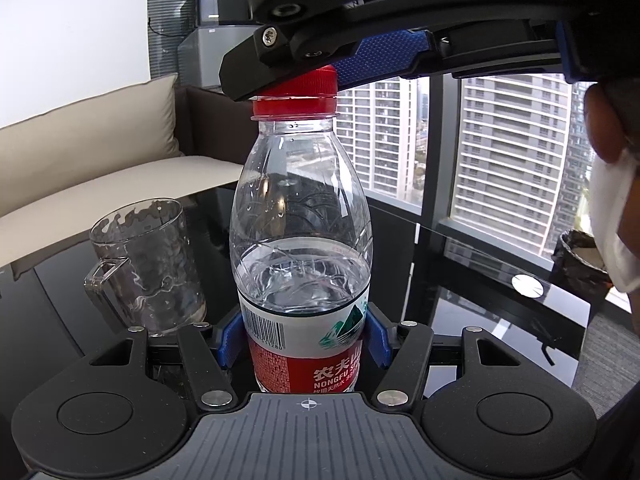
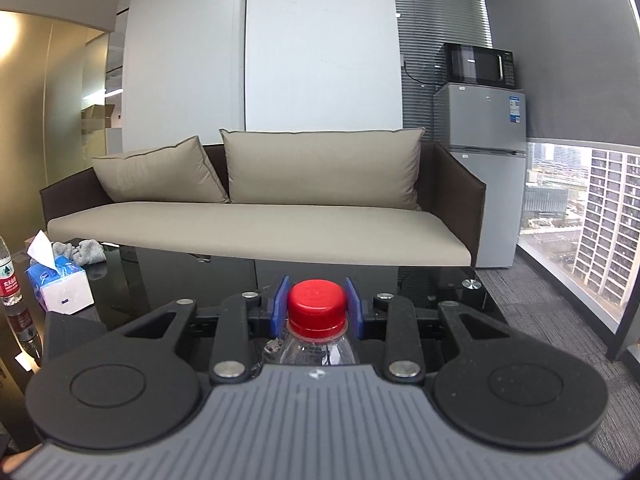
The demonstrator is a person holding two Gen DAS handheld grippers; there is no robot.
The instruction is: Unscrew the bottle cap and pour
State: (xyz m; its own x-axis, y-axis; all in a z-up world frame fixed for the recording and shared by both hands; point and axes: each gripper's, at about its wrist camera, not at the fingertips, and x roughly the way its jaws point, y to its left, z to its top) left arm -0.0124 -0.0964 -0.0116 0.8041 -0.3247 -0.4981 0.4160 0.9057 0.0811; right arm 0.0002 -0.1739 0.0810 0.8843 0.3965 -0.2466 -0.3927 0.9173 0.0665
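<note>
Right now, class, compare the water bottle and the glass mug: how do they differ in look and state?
The bottle is taller than the mug. The bottle is roughly half full of water; the mug looks empty. The bottle wears a red cap and a printed label, while the mug is open-topped, plain, with a side handle. The left tongs grip the bottle and the right tongs its cap; nothing holds the mug. Both are clear and upright.

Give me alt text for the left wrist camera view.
The left hand-held gripper clamps an upright water bottle at its label, while the right hand-held gripper closes on its red cap from above. An empty glass mug stands beside it on the black table.
</note>
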